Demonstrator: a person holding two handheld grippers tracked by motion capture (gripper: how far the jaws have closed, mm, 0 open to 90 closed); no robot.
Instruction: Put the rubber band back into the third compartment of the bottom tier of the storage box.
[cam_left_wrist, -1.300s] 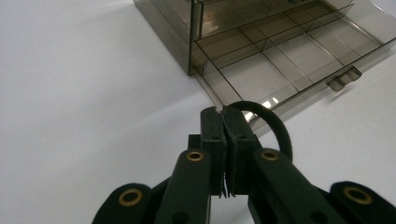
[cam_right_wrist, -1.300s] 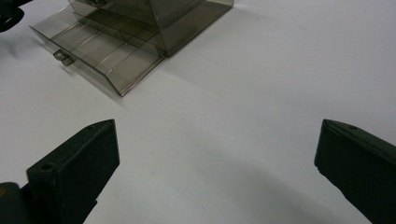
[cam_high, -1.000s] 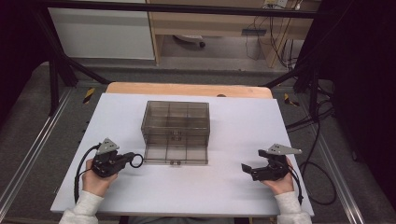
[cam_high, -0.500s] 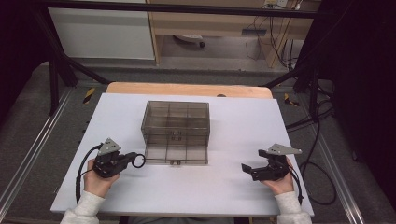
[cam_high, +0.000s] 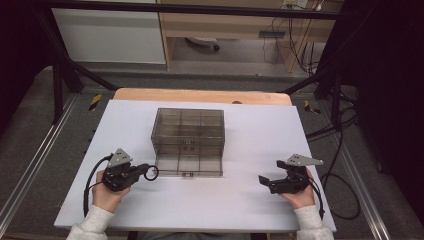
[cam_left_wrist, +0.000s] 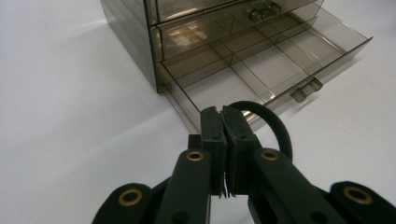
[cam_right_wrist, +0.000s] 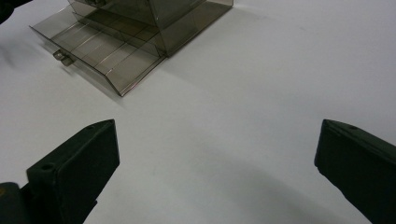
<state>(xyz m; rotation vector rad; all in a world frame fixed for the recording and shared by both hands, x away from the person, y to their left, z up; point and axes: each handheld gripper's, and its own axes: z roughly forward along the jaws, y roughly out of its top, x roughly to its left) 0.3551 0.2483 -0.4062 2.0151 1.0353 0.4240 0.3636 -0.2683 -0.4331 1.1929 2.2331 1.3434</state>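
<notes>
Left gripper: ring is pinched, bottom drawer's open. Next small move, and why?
Probably carry the black ring forward over the open bottom drawer of the clear drawer box, then open the jaws. The left gripper is shut on the ring just short of the drawer's near corner, and the compartments look empty.

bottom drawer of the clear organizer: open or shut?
Open. The bottom drawer juts out past the organizer front toward the person; its compartments look empty in the left gripper view.

1 drawer box, 1 ring, 2 tongs
</notes>
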